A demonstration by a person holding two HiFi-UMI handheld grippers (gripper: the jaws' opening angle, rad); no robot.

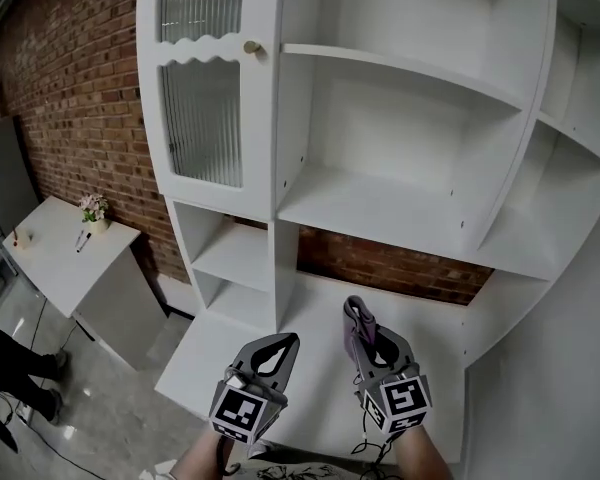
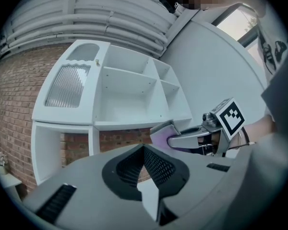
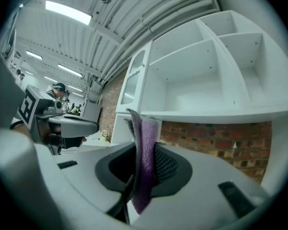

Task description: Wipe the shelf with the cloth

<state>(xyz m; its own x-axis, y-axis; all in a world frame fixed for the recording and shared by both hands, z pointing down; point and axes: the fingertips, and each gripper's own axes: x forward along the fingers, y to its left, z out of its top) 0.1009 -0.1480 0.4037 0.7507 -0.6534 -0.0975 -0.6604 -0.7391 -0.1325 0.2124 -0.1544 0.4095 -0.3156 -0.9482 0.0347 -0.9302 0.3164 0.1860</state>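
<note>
Own jaws: grey left gripper was closed, tips touching, nothing between.
Right side: grey right gripper pinched a folded purple cloth.
Beyond: white open shelf unit, red brick wall.

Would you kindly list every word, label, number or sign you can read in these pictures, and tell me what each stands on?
None can be read.
The cubes on the left gripper and right gripper bear black-and-white square markers: patterns, not letters or numbers.
The shelf, the purple cloth and the brick wall show no print.
The things on the side table are too small to tell.
</note>
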